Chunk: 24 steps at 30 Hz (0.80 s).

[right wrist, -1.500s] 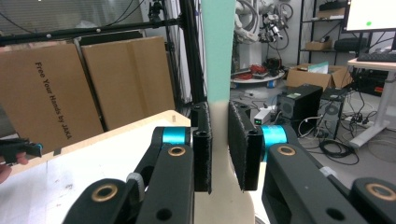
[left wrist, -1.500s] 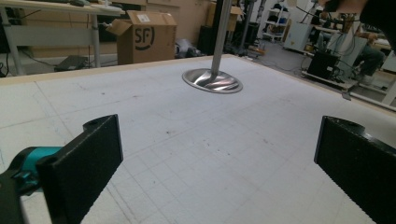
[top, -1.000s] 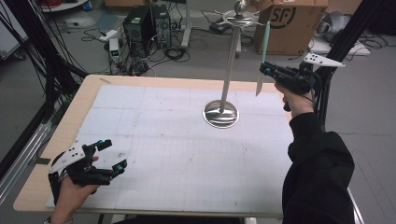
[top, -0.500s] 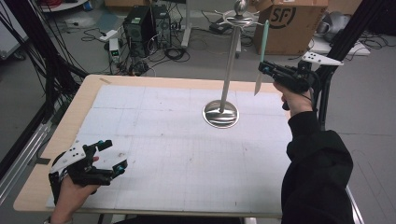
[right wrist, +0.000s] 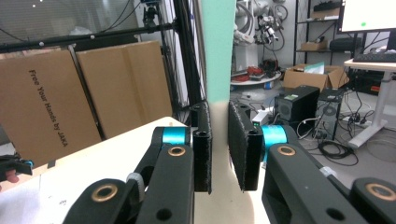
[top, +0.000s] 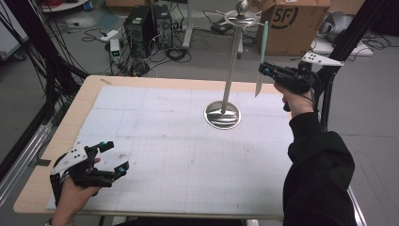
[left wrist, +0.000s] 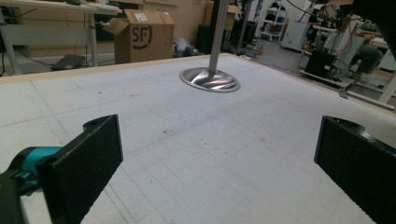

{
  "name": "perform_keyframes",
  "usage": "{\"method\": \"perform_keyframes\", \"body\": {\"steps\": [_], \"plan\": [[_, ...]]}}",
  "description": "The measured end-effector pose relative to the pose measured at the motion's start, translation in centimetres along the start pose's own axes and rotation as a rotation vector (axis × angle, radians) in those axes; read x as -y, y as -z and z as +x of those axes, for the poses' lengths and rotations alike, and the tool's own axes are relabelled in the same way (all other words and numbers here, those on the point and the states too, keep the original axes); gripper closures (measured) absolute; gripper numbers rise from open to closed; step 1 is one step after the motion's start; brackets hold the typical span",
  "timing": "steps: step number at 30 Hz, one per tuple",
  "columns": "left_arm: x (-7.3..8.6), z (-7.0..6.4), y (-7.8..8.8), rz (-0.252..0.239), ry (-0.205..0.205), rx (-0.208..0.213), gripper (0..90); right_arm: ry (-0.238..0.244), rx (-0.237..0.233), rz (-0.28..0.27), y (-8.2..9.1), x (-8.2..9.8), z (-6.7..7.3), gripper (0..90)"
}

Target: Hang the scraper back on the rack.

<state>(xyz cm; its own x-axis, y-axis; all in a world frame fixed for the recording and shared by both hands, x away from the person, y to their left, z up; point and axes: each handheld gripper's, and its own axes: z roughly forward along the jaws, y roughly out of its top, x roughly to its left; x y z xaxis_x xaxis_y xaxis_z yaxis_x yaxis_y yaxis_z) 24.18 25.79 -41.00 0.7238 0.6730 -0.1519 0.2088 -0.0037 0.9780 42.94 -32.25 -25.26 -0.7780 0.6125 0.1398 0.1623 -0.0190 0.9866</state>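
The right gripper (top: 267, 70) is up in the air by the far right side of the table (top: 141, 84), pinching a long flat stick (top: 261, 56) that stands almost straight up, green on top and pale below. It is just right of the metal stand (top: 222, 113). The left gripper (top: 115, 157) rests on the near left corner with its jaws spread wide and nothing between them.

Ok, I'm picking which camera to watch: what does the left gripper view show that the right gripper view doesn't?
Left gripper view: the left gripper with black jaws wide apart around nothing, the shiny steel stand with its round base, and a brown SF-printed cardboard box. Right gripper view: the right gripper shut on a flat mint-green and cream strip standing upright, a black computer tower behind. Both: the pale table top.
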Motion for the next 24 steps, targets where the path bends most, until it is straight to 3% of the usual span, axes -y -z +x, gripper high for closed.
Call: {"method": "perform_keyframes", "body": {"steps": [24], "plan": [[0.3,0.1,-0.2,0.018,0.003,-0.001,1.7,-0.002,-0.020,0.008,-1.4,0.4,0.4,80.2]]}}
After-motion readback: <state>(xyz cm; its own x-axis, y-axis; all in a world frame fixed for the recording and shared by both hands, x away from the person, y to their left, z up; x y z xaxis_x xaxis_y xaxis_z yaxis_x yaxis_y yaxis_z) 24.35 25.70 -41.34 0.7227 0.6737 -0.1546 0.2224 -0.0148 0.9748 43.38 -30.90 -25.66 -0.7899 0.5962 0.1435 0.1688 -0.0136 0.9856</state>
